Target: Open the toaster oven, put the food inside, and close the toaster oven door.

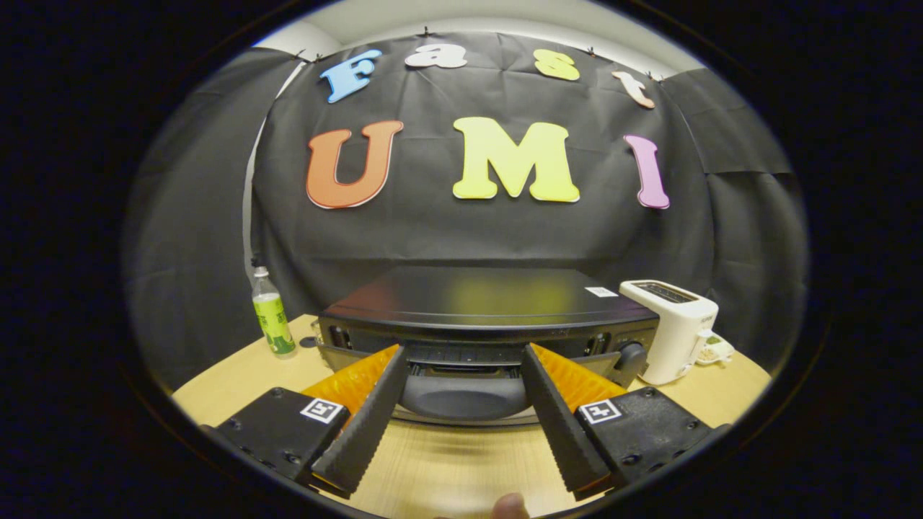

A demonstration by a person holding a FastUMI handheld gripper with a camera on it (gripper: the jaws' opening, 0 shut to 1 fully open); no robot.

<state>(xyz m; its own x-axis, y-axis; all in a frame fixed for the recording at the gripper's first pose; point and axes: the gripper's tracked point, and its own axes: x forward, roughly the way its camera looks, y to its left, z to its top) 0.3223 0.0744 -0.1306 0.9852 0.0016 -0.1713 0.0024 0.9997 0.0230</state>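
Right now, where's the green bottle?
In the gripper view the green bottle stands upright on the table, beside the toaster oven, on the side opposite the white toaster, beyond the open hand-held gripper.

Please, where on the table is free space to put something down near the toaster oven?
Bare table lies between the hand-held gripper, whose fingers are open, and extends to the toaster oven. A second patch lies between the bottle and the oven. Crowded: the white toaster stands close to the oven.
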